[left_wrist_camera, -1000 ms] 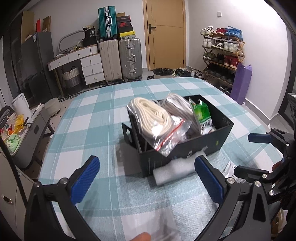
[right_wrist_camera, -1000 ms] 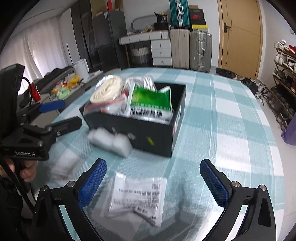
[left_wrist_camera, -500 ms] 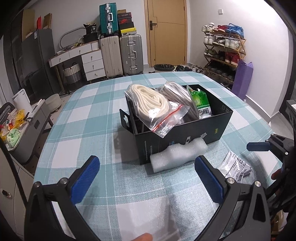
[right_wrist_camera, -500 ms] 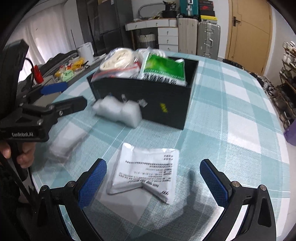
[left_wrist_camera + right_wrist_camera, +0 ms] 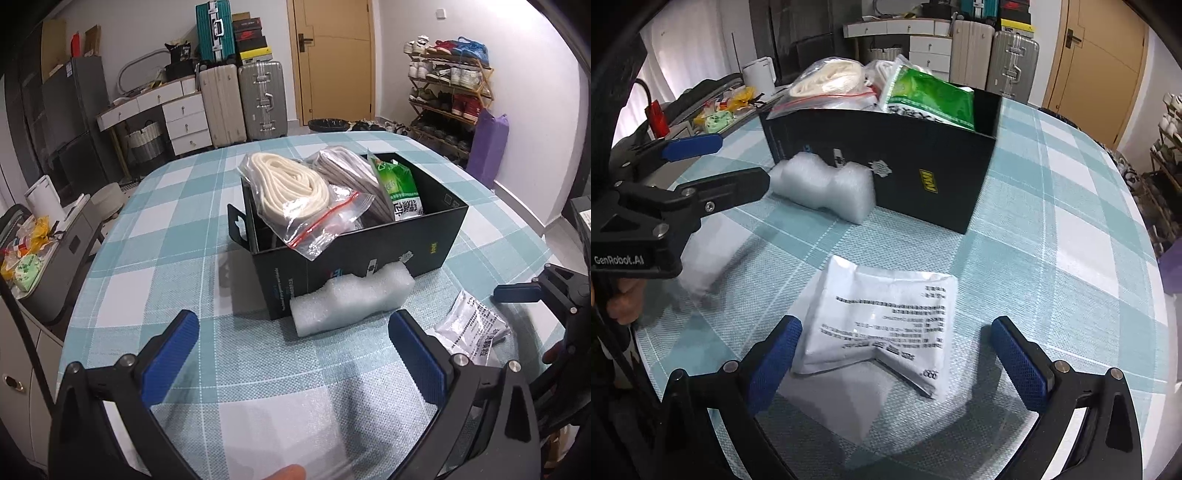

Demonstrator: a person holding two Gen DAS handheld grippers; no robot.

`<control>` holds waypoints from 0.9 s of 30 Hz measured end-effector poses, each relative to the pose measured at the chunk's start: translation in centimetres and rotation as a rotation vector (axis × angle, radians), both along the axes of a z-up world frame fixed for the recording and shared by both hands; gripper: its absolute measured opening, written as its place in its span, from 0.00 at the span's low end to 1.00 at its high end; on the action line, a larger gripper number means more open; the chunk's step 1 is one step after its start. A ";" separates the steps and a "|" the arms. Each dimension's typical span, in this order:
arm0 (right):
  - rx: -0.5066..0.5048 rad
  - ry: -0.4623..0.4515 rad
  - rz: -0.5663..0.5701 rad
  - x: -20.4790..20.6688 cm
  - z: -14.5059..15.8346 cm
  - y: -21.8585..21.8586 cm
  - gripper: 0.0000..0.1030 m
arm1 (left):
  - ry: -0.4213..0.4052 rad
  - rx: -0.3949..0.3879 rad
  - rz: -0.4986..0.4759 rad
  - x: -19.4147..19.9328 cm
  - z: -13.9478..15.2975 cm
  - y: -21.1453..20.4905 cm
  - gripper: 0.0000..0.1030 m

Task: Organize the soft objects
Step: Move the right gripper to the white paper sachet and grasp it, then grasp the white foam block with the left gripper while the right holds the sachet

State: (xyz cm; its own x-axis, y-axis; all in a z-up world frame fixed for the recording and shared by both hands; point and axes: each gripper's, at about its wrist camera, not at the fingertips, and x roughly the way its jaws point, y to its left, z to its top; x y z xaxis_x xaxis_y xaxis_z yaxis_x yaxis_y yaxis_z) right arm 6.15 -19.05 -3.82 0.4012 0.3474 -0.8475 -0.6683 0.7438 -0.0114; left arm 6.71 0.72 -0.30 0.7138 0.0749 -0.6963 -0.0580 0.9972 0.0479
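Observation:
A black box on the checked tablecloth holds a bagged cream rope, a grey bundle and a green packet. A white foam piece lies against its front wall. A white printed packet lies flat just ahead of my open right gripper. My left gripper is open and empty, short of the foam. A clear bag lies under it.
The table's edge curves close on the right. Suitcases, drawers, a door and a shoe rack stand beyond the table. A cluttered side cabinet is at the left.
Both grippers have pulled back and lowered toward the table. The right gripper now has the white packet close in front of its fingers. Nothing was gripped.

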 end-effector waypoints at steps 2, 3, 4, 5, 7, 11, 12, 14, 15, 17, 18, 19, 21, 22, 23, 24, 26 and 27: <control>0.000 0.004 -0.012 0.4 0.1 -0.3 0.99 | -0.002 -0.007 0.006 0.1 -0.1 0.0 1.00; 0.001 0.006 -0.015 0.4 0.1 -0.5 0.99 | -0.001 -0.010 0.008 0.2 -0.1 0.0 1.00; 0.002 0.008 -0.016 0.5 0.1 -0.5 0.99 | 0.001 -0.014 0.005 0.2 -0.2 0.0 1.00; 0.004 0.008 -0.015 0.6 0.1 -0.6 0.99 | 0.008 -0.022 -0.002 0.4 -0.3 0.0 1.00; 0.009 0.005 -0.017 0.8 0.0 -0.7 0.99 | 0.029 -0.042 -0.018 0.7 -0.4 0.0 1.00; 0.011 -0.003 -0.016 0.9 0.0 -0.6 0.99 | 0.039 -0.057 -0.035 0.8 -0.7 -0.4 1.00; 0.013 -0.005 -0.017 0.7 0.0 -0.6 0.99 | 0.043 -0.055 -0.034 0.9 -0.7 -0.5 1.00; 0.017 -0.013 -0.020 0.5 0.0 -0.7 0.99 | 0.050 -0.057 -0.034 1.0 -0.9 -0.6 1.00; 0.018 -0.016 -0.021 0.5 0.1 -0.7 0.98 | 0.051 -0.055 -0.031 1.1 -0.9 -0.7 1.00; 0.021 -0.021 -0.017 0.5 0.2 -0.8 0.95 | 0.053 -0.053 -0.028 1.3 -0.9 -0.7 1.00; 0.022 -0.024 -0.017 0.6 0.2 -0.9 0.90 | 0.055 -0.054 -0.028 1.3 -1.0 -0.7 1.00; 0.026 -0.029 -0.017 0.6 0.4 -0.9 0.87 | 0.058 -0.056 -0.026 1.5 -1.0 -0.8 1.00; 0.031 -0.034 -0.020 0.6 0.5 -1.1 0.77 | 0.068 -0.057 -0.021 1.7 -1.2 -0.8 1.00; 0.034 -0.038 -0.022 0.7 0.6 -1.3 0.75 | 0.071 -0.058 -0.020 1.8 -1.3 -0.9 1.00; 0.036 -0.040 -0.024 0.7 0.7 -1.4 0.71 | 0.075 -0.059 -0.019 2.0 -1.4 -1.0 1.00; 0.037 -0.041 -0.026 0.8 0.7 -1.5 0.68 | 0.080 -0.059 -0.019 2.1 -1.5 -1.1 1.00; 0.041 -0.044 -0.025 0.8 0.8 -1.7 0.63 | 0.086 -0.062 -0.020 2.3 -1.5 -1.3 1.00; 0.042 -0.044 -0.024 0.7 0.8 -1.7 0.61 | 0.087 -0.062 -0.021 2.4 -1.6 -1.4 1.00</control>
State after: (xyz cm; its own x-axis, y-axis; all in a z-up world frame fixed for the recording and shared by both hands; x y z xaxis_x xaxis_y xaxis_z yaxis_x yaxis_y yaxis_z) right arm 6.87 -20.76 -2.99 0.4463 0.3722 -0.8138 -0.6502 0.7597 -0.0091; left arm 9.07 -0.71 -1.86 0.6513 0.0153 -0.7586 -0.0350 0.9993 -0.0098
